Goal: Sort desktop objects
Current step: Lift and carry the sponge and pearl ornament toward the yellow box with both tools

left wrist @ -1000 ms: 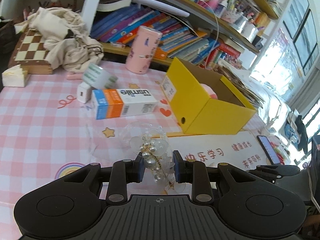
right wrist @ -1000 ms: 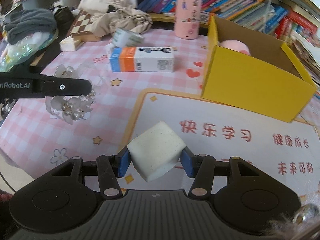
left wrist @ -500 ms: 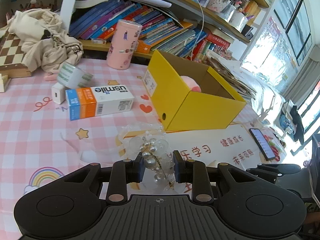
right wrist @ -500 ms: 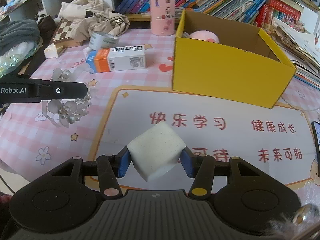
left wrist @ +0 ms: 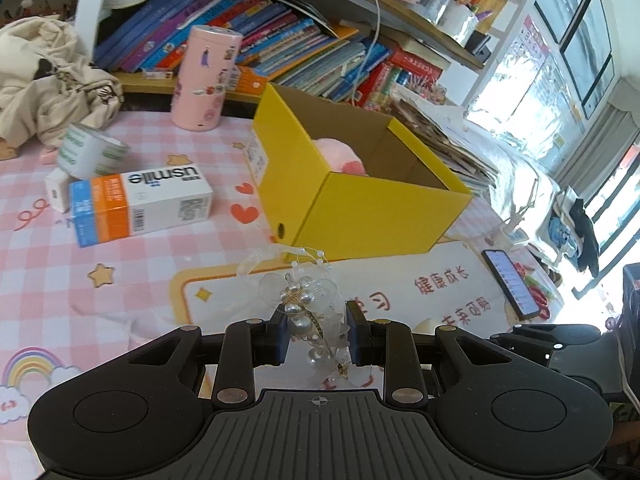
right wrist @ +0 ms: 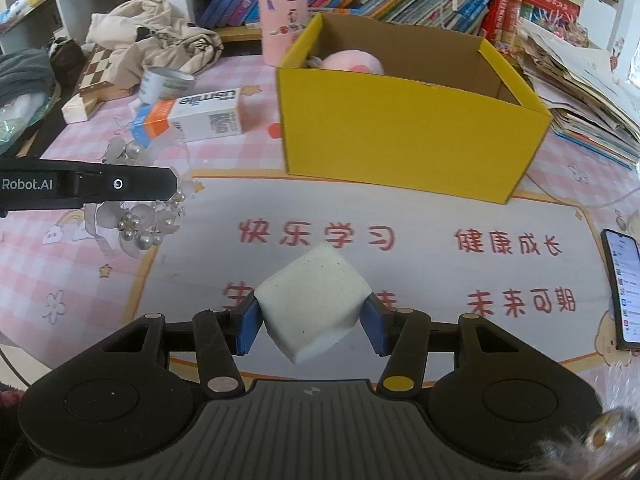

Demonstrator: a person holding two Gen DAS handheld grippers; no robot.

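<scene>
My left gripper (left wrist: 316,338) is shut on a pearl-and-clear-petal hair ornament (left wrist: 298,300), held above the desk mat. The same ornament (right wrist: 138,226) hangs under the left gripper's black finger (right wrist: 88,186) in the right wrist view. My right gripper (right wrist: 312,326) is shut on a white foam cube (right wrist: 314,298). An open yellow cardboard box (left wrist: 360,216) stands ahead of both grippers with a pink plush (left wrist: 340,156) inside; in the right wrist view the box (right wrist: 404,132) sits just beyond the mat.
A white-orange toothpaste-style carton (left wrist: 140,204), a tape roll (left wrist: 90,152) and a pink cylinder (left wrist: 206,78) lie left of the box. Crumpled beige cloth (right wrist: 156,36) and a chessboard (right wrist: 96,68) sit at far left. A phone (right wrist: 624,288) lies on the right. Bookshelves line the back.
Both grippers have moved right and closer to the yellow box, which now looks larger and more central. The ornament and the foam cube stay gripped.
</scene>
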